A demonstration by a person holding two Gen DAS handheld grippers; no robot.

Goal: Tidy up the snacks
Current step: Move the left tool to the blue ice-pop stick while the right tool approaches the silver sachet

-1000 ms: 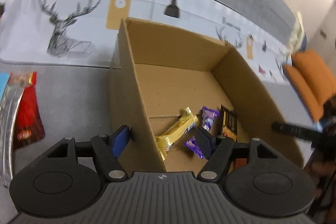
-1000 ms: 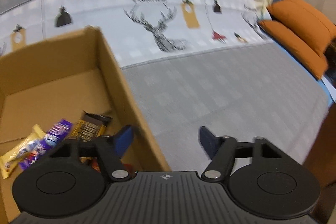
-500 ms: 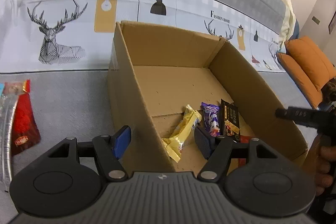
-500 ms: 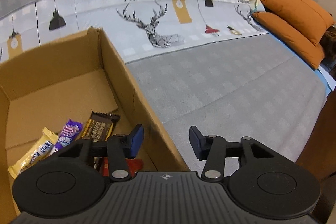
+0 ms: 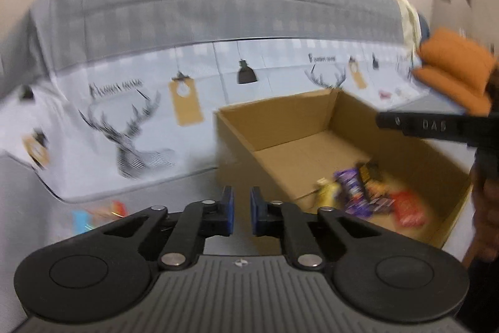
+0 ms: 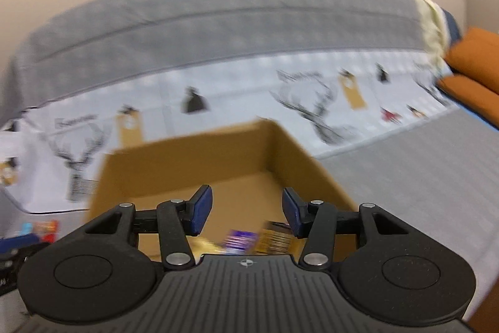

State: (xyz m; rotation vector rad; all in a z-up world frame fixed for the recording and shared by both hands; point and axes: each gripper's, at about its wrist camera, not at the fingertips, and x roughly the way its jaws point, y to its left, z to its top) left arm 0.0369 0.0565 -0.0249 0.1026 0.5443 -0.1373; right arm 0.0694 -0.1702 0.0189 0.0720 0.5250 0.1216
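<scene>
An open cardboard box [image 5: 280, 111] stands on a grey sofa with several snack bars and packets [image 5: 365, 189] on its floor near the front right corner. My left gripper [image 5: 241, 209] hovers left of the box above the seat. Its jaws are closing to a narrow gap with nothing between them. My right gripper [image 6: 246, 209] hangs open and empty in front of the box [image 6: 187, 155], with the snacks [image 6: 240, 239] blurred below its fingers. In the left wrist view the right gripper's black body [image 5: 436, 127] juts in over the box's right wall, held by a hand [image 5: 483, 208].
Loose snack packets [image 5: 99, 213] lie on the seat left of the box and show as packets [image 6: 40, 228] in the right wrist view. The sofa back carries a deer-print cover [image 5: 131, 139]. Orange cushions [image 5: 455, 74] sit at the far right. Grey seat [image 6: 421, 177] stretches right of the box.
Both grippers have lifted and drawn back from the box walls that they straddled. The left jaws went from wide to nearly together. The right jaws narrowed somewhat earlier.
</scene>
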